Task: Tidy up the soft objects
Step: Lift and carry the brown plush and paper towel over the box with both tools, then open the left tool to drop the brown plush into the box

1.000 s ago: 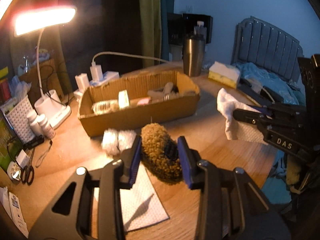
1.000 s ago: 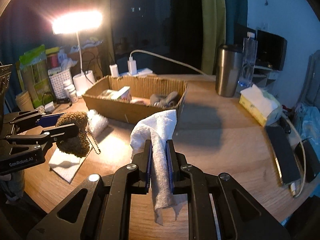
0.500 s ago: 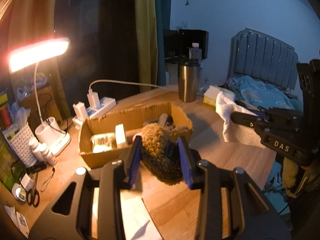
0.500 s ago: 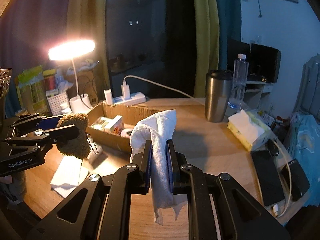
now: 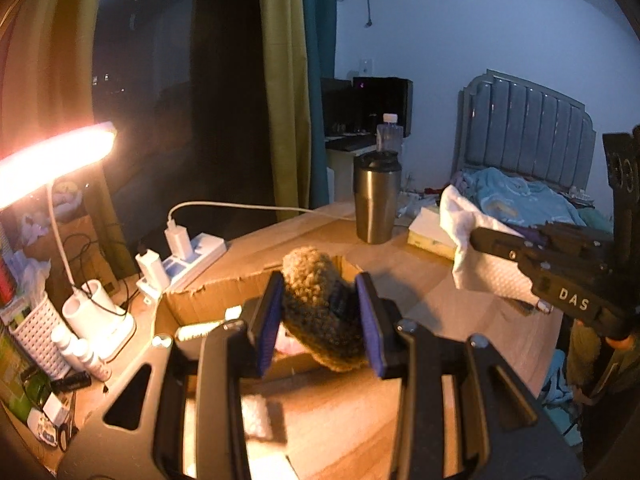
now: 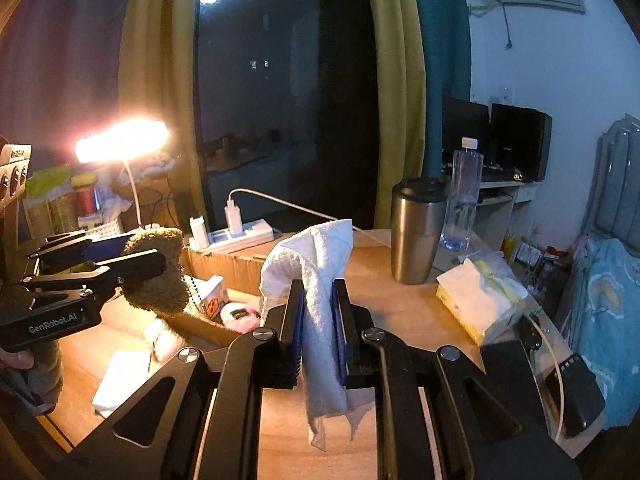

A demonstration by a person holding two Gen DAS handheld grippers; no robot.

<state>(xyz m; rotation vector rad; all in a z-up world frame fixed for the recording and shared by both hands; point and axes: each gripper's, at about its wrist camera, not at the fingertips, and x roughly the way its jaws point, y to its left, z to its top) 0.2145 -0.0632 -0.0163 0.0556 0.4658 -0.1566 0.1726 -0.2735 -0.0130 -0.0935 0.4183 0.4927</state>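
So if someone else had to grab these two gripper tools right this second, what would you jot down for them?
Left gripper: shut on the brown fuzzy plush, held in the air by the near edge of the cardboard box.
Right gripper: shut on the white cloth, also held off the wooden table.
Done: a few small items, a pink fluffy one among them, already lie in the box.
Left: probably drop the plush and the cloth into the box, then fetch the white fluffy piece on the table outside it.
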